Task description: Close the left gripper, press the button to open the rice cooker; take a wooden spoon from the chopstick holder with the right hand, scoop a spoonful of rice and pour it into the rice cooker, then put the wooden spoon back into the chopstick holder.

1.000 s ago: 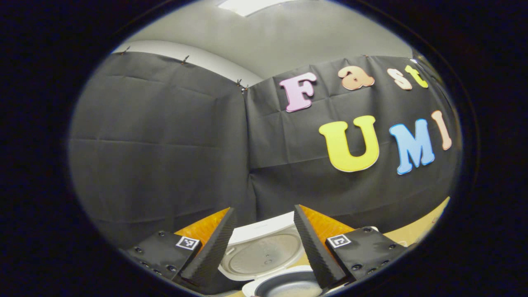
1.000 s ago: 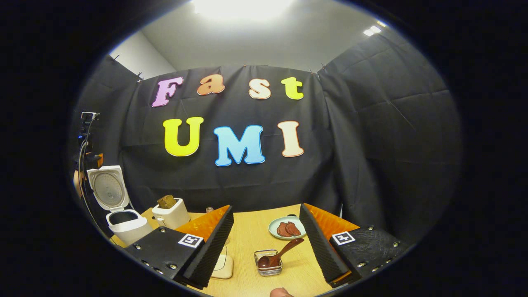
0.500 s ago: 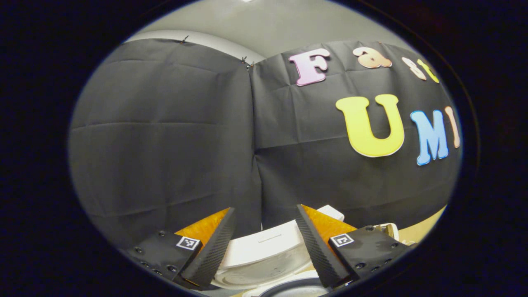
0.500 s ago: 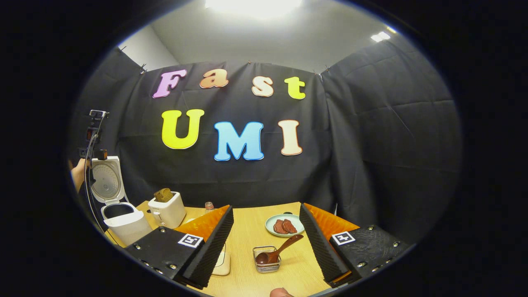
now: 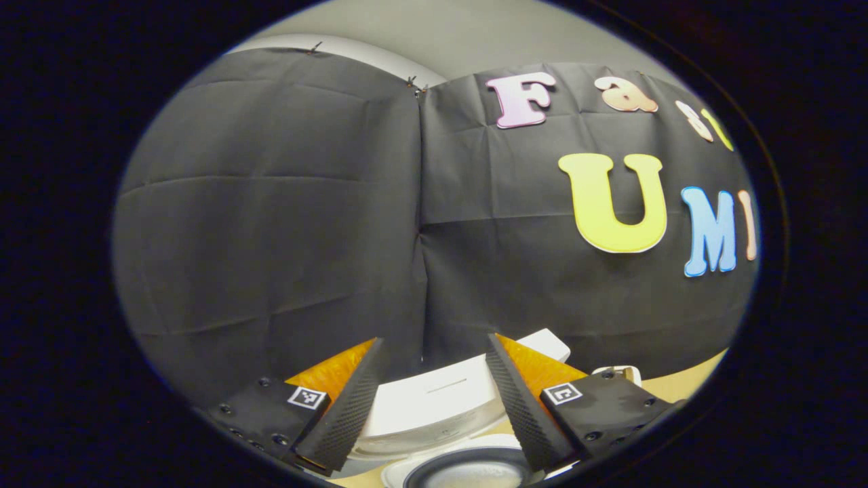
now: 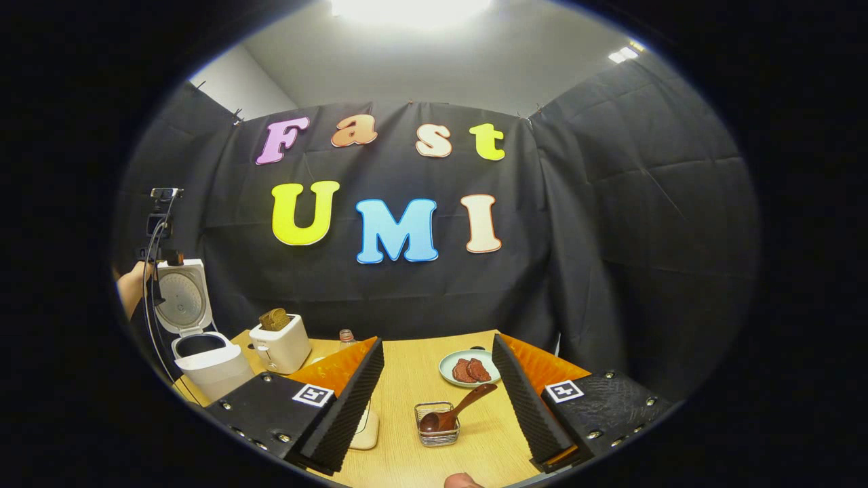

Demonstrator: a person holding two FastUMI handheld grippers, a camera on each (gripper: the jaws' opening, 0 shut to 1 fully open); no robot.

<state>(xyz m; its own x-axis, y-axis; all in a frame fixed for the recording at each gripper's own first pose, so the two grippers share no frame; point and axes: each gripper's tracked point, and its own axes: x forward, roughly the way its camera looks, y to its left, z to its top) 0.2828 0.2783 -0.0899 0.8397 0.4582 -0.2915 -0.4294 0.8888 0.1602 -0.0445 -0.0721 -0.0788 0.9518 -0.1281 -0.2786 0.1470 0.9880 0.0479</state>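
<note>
Black cloth hangs behind the wooden table (image 6: pixel 407 379) I work over. My right gripper (image 6: pixel 437 400) has its fingers spread apart with nothing between them; just ahead, low in the gap, sits the wire chopstick holder (image 6: pixel 437 434), the wooden spoon (image 6: pixel 453 412) resting in it bowl-down, handle leaning toward my right finger. Beyond the holder is a plate of sliced meat (image 6: pixel 468 368). Far off past my left finger stand a toaster (image 6: pixel 280 344) and the rice cooker (image 6: pixel 207 359), lid up.

My left gripper (image 5: pixel 434 400) is also parted and empty. Between its fingers I see the raised lid (image 5: pixel 441 400), and below it the pot's dark rim (image 5: pixel 468 468). A second ago the lid's shiny underside faced me; now I see its white outer shell, so this hand has lifted and tipped back. My right hand has come slightly closer to the holder.

I judge the cooker-opening step done; taking the spoon comes next. I cannot see the rice to be scooped.
</note>
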